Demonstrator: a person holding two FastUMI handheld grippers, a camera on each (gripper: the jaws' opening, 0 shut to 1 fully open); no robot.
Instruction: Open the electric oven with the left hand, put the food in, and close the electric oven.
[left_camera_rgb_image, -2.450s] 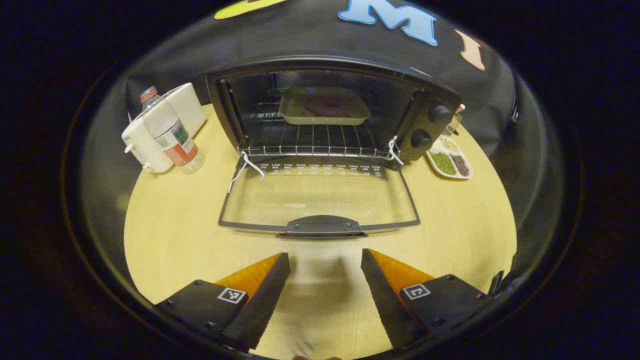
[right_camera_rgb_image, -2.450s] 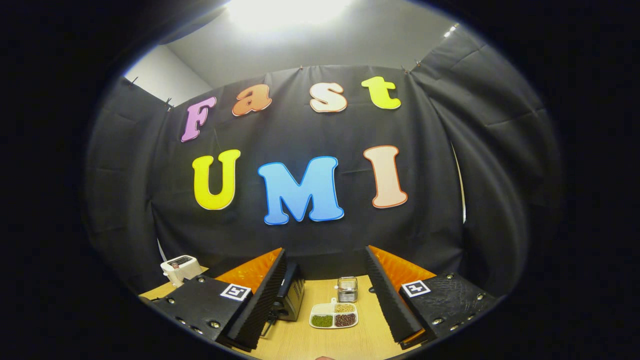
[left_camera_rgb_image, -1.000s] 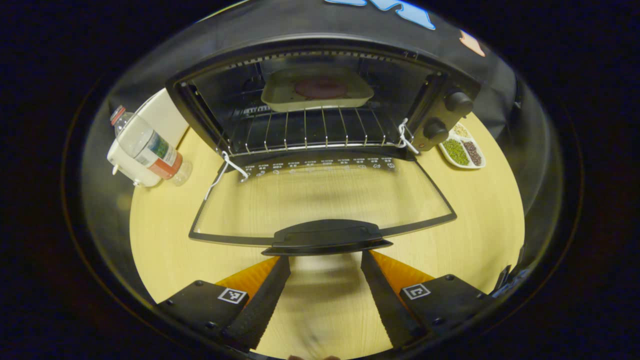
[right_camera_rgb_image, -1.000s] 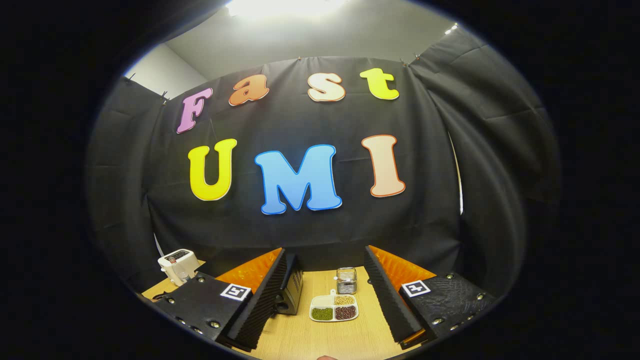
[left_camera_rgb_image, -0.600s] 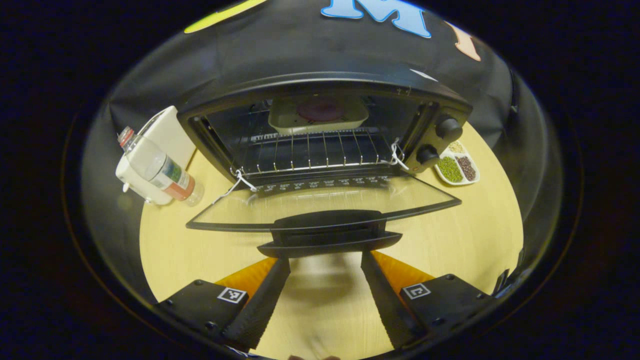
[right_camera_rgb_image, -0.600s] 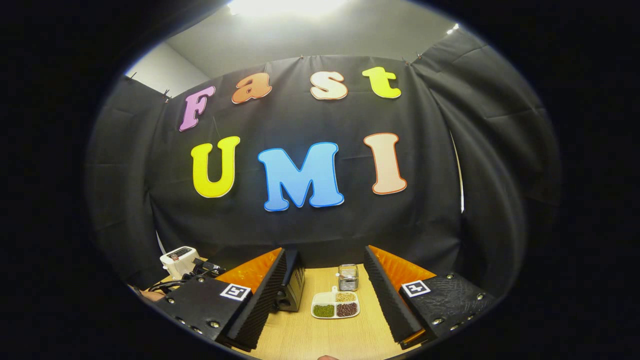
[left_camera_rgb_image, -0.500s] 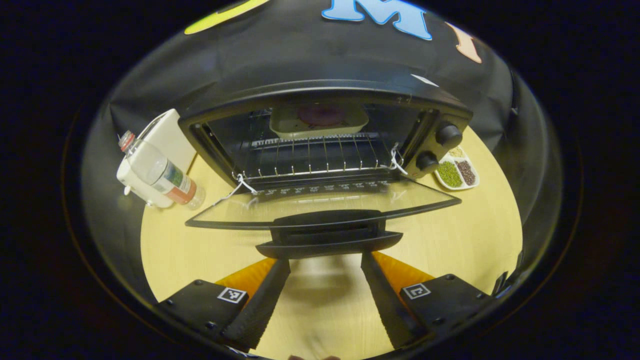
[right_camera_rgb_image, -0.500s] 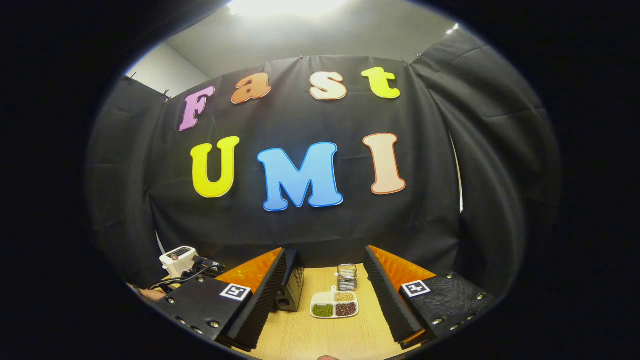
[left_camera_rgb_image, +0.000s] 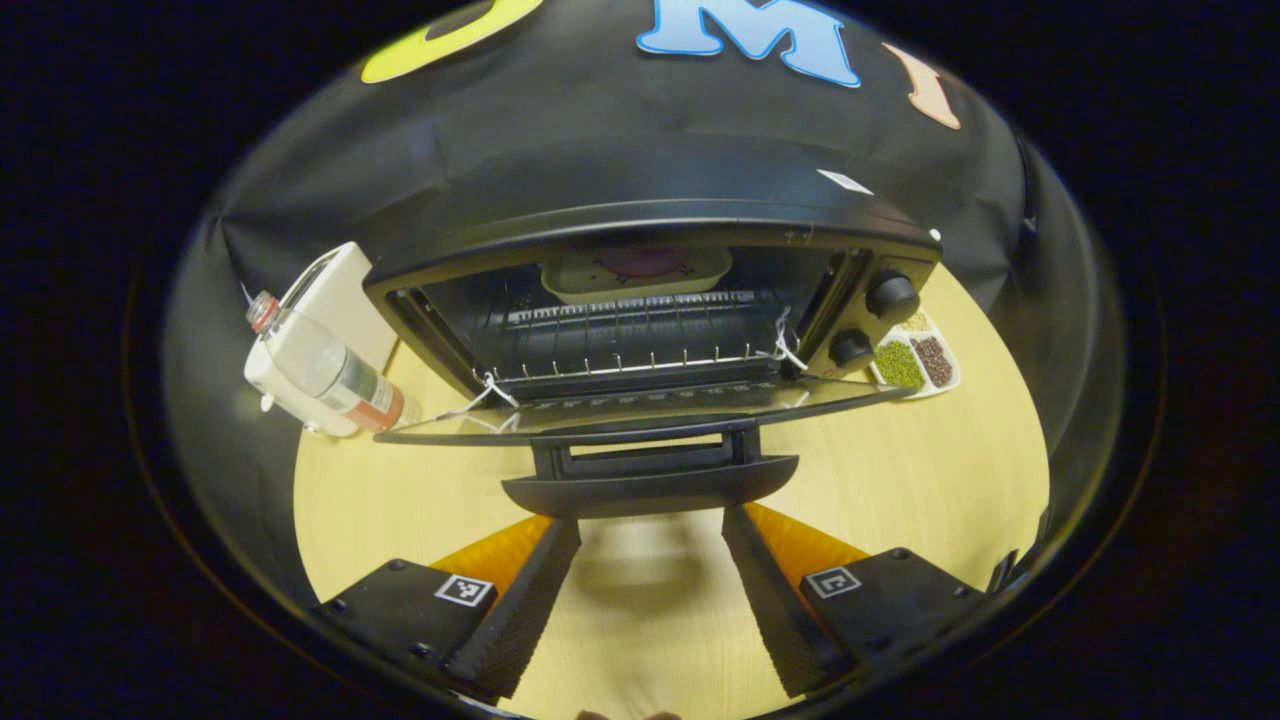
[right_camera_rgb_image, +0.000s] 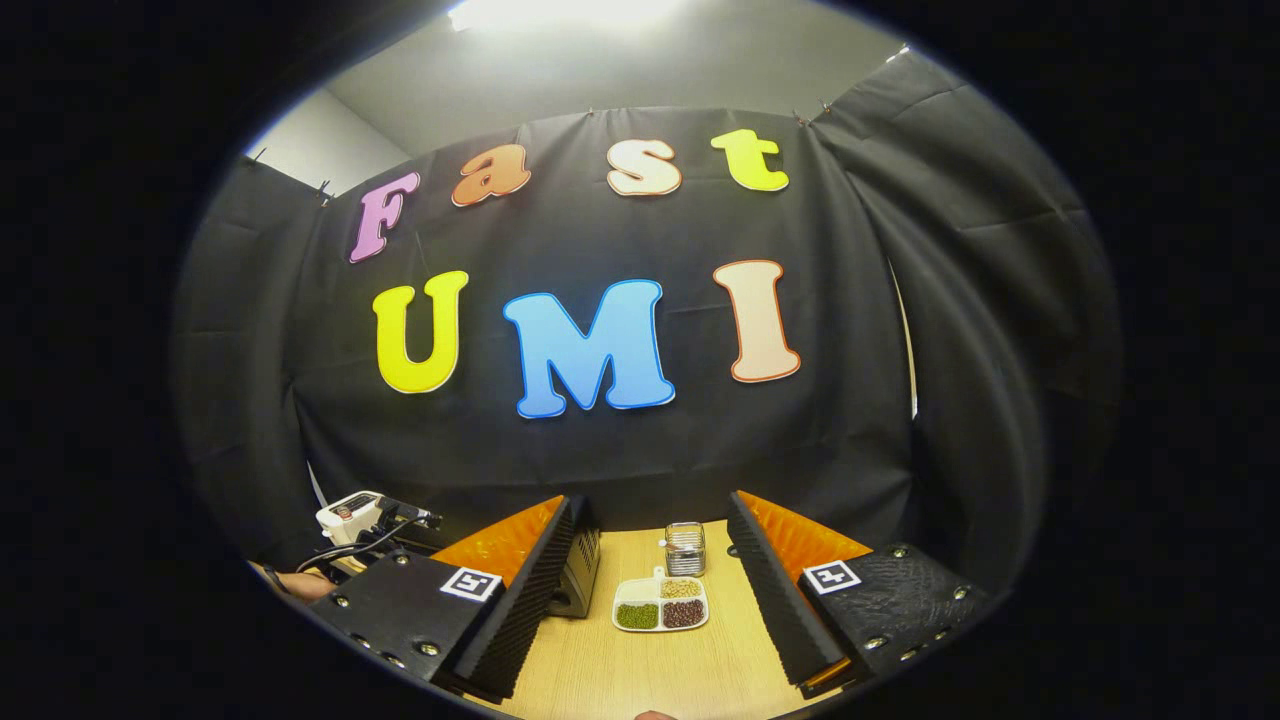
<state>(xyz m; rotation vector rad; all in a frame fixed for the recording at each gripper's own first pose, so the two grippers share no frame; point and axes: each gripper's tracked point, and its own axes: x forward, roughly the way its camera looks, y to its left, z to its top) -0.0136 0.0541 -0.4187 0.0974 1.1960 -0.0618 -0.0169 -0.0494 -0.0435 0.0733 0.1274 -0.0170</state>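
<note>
Room: bare table (left_camera_rgb_image: 900, 470) is seen at 3 and 9 o'clock of the oven door (left_camera_rgb_image: 640, 412).
Oven (left_camera_rgb_image: 650, 290): at 12 o'clock, door about level, tray (left_camera_rgb_image: 635, 272) with food (left_camera_rgb_image: 640, 262) kept on the rack.
Left gripper (left_camera_rgb_image: 648, 545): spread wide, just below the door handle (left_camera_rgb_image: 650, 485), nothing held.
Right gripper (right_camera_rgb_image: 650, 580): spread wide, nothing held, raised over a divided dish (right_camera_rgb_image: 660, 606).
</note>
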